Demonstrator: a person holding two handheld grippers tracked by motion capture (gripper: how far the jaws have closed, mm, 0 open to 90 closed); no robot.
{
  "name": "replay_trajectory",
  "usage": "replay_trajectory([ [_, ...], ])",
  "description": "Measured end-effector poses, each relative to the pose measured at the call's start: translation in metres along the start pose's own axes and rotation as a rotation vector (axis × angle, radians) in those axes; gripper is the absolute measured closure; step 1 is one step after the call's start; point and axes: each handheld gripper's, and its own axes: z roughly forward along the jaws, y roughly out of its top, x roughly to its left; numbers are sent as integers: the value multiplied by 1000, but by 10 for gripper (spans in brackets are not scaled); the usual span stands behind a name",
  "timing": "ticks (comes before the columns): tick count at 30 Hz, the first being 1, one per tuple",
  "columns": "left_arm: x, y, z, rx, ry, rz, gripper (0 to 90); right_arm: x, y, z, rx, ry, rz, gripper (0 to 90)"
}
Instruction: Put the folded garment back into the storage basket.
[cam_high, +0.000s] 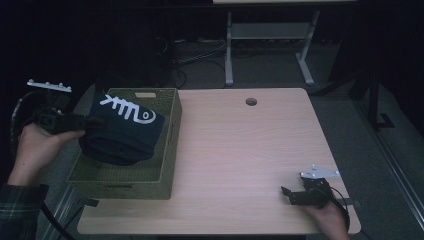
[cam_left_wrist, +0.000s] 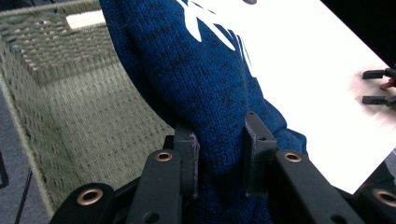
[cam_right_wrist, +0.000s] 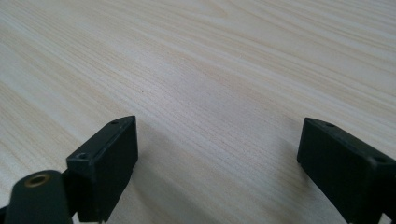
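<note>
Sweater (cam_high: 122, 130) in basket (cam_high: 169, 150), basket on table's (cam_high: 250, 150) left edge

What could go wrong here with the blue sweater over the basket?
1. The left claw pinches just one fold of the blue sweater, so the knit might slip free.
2. The sweater bulges over the woven basket toward the table side and could spill out.
3. The right claw rests open far across the table, too far off to help quickly.

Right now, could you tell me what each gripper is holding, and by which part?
The left gripper pinches the blue knitted garment by a bunched fold at its edge; the right gripper holds nothing.
</note>
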Motion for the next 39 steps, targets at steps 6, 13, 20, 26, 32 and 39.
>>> replay_trajectory([
  [6, 5, -8, 11, 22, -13, -22, 717, 0, 0, 0, 0, 0, -1, 121],
  [13, 10, -18, 23, 23, -27, -56, 717, 0, 0, 0, 0, 0, -2, 121],
  [20, 16, -27, 36, 32, -51, -84, 717, 0, 0, 0, 0, -3, -3, 121],
  [26, 22, -35, 50, 57, -64, -103, 717, 0, 0, 0, 0, -2, -2, 121],
  [32, 26, -41, 65, 81, -77, -115, 716, 0, 0, 0, 0, -2, -2, 121],
  [39, 33, -44, 74, 111, -54, -112, 694, 0, 0, 0, 1, -1, -2, 121],
])
